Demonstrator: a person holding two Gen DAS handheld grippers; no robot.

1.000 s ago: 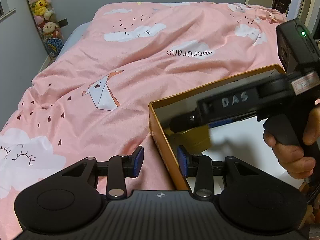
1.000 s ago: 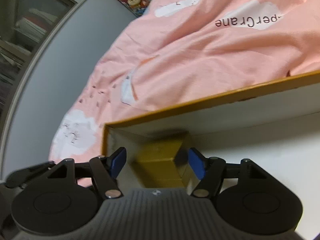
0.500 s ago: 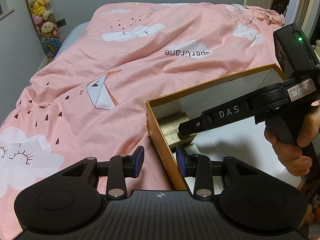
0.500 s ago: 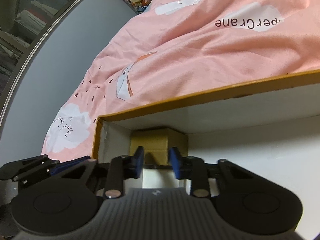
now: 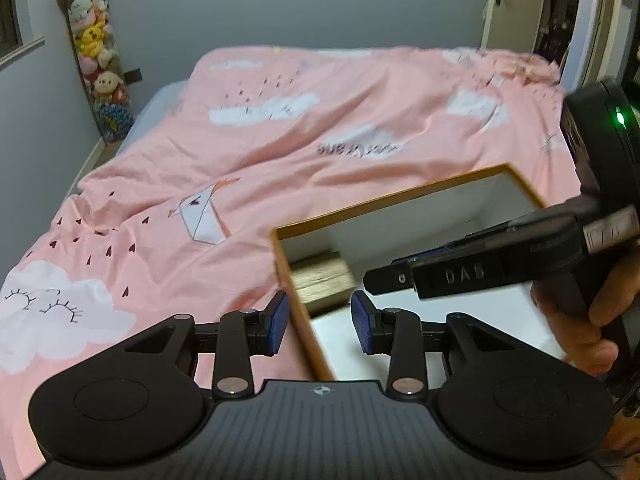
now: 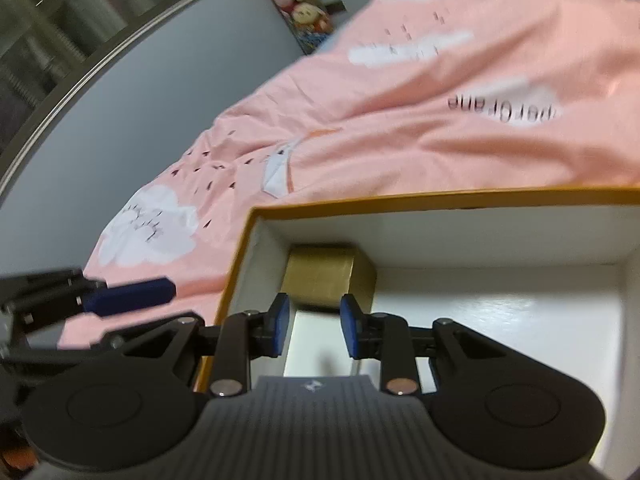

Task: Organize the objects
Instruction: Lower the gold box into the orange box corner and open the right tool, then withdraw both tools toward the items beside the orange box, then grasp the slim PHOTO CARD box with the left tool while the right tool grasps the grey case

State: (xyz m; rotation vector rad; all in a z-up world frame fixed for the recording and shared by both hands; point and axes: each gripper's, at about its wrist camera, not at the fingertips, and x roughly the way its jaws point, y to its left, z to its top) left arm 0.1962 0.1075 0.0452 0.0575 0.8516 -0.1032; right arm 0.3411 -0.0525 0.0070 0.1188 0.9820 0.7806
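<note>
Looking along your left gripper (image 5: 319, 322), you see its blue pads standing apart with nothing pressed between them; the orange wall of the box (image 5: 304, 322) runs up through the gap, but neither pad touches it as far as you can tell. The box sits on the pink bedspread (image 5: 240, 168), and the gold block (image 5: 322, 282) rests inside it, tucked into the far left corner. Your right hand (image 5: 592, 320) comes in from the right, holding its tool over the box's white floor.

From your right gripper (image 6: 311, 326), the jaws are narrowly parted and empty, hovering just short of the gold block (image 6: 326, 280), which lies against the left wall and the far wall of the box (image 6: 440, 200). One pad of the left gripper shows at the left, outside the box.

Judging by this, one object is already stowed. Most of the box floor is bare, and no other loose item shows on the bed, so you cannot tell what remains to be gathered.
</note>
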